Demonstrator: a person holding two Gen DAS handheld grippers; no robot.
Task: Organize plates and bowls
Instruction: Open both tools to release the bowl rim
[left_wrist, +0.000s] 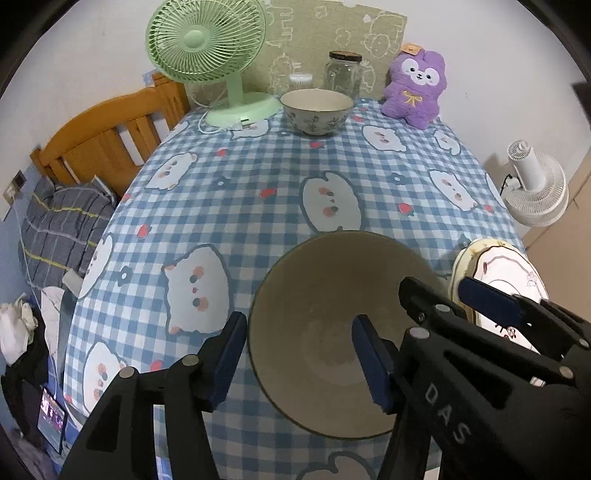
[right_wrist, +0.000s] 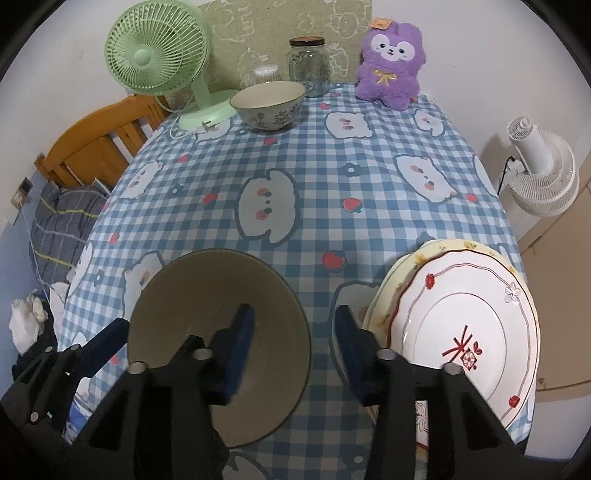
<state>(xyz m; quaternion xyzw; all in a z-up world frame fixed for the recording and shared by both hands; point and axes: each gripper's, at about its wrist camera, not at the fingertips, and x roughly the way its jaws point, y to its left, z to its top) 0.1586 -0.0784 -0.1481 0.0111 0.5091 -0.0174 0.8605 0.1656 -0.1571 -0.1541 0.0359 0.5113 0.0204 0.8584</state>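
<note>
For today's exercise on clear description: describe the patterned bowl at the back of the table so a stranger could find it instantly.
Start at the green desk fan at the far edge of the checked tablecloth. Just right of its base, in front of the glass jar, stands the patterned bowl. Unlike the plain bowl near the camera, it has dark plant motifs painted on its outside.

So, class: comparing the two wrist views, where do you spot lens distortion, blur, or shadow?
Left wrist view: the checked tablecloth bulges, dark corners frame the circle, the grey bowl looks dim inside. Right wrist view: same bulge; the right gripper has one smeared finger pad; the white plate is bright, without harsh glare.
</note>
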